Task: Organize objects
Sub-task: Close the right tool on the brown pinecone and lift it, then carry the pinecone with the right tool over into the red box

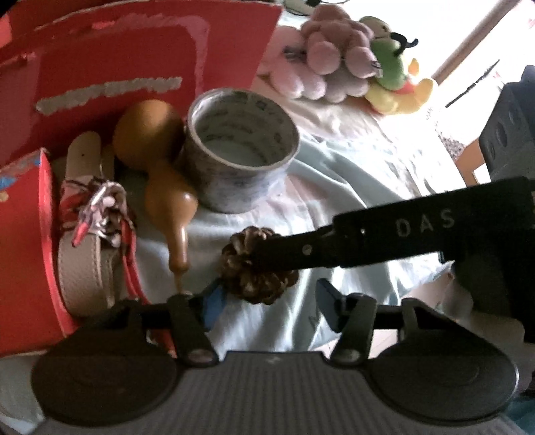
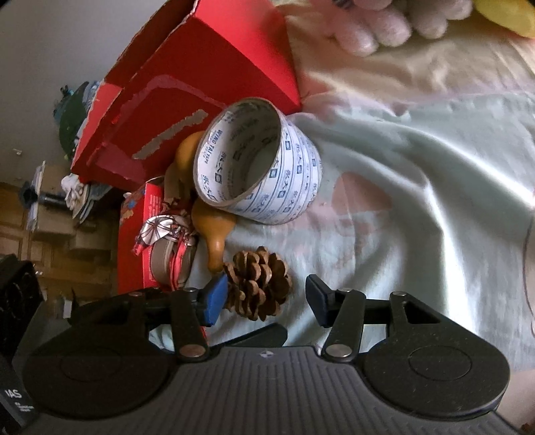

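Observation:
A brown pine cone (image 1: pixel 257 277) (image 2: pixel 259 284) lies on the pale bedsheet. Behind it stand a roll of printed tape (image 1: pixel 239 150) (image 2: pixel 257 167) and a tan gourd (image 1: pixel 164 187) (image 2: pixel 212 231). A beige strap with a patterned scarf (image 1: pixel 90 234) (image 2: pixel 167 247) lies by a small red box (image 1: pixel 23 251) (image 2: pixel 133 241). My left gripper (image 1: pixel 267 301) is open and empty, the cone just ahead. My right gripper (image 2: pixel 265 297) is open, its left pad (image 2: pixel 215 296) against the cone; its finger reaches in from the right in the left wrist view (image 1: pixel 334 247), over the cone.
A large red box (image 1: pixel 117 67) (image 2: pixel 200 73) stands behind the tape. Plush toys (image 1: pixel 334 60) (image 2: pixel 384 23) lie at the far side of the bed. A dark appliance (image 1: pixel 511 127) stands at the right edge. Cluttered shelves (image 2: pixel 50 200) are off the bed's left side.

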`<state>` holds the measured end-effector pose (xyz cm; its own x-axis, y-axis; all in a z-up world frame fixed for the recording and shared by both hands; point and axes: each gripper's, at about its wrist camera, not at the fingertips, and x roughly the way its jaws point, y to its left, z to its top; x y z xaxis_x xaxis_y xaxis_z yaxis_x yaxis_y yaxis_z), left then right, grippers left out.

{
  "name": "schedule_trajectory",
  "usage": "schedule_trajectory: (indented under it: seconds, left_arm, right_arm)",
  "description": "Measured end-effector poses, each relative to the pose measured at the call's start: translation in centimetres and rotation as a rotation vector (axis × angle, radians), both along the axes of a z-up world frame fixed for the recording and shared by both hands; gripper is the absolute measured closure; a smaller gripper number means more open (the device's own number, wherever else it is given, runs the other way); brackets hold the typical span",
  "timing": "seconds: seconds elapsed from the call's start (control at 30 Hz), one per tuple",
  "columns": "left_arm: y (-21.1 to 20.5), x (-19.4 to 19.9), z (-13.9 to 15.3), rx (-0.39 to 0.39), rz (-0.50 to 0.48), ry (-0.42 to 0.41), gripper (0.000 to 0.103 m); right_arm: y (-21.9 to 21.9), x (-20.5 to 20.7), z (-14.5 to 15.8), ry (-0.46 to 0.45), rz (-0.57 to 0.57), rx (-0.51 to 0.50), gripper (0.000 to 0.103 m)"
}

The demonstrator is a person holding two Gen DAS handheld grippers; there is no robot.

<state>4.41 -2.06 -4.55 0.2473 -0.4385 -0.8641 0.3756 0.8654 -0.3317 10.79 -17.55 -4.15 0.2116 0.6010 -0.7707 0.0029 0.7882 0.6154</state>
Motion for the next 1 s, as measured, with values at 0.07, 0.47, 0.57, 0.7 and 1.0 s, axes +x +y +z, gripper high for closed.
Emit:
schedule_trajectory:
  seconds: [0.07,0.47,0.57,0.7,1.0]
  left_arm:
    - [0.1,0.0,0.2,0.001,0.022,0.001,0.044]
    - [-0.4,-0.1,1.2,0.017,0.074,-0.006,0.053]
    - [-0.8,-0.6,2.9,0.010,0.042,-0.038,0.054]
    - [-1.1,-0.7,5.4,-0.010,0.045,-0.092,0.054]
    - [0.2,2.5,12.0,-0.073,0.026,-0.267,0.054]
  right_arm:
    - [-0.2,0.4,-0.1,0.008,0.015,0.020,0.048]
    - [-0.8,1.4,1.2,0.005,0.122,0.047,0.055]
    - [-1.4,1.6,2.7,-0.027,0.132,0.059,0.055]
    - [-1.9,1.8,5.1,-0.105,0.148,0.057,0.055]
    - [-0.9,5.0,11.4,-0.311,0.140,0.057,0.055]
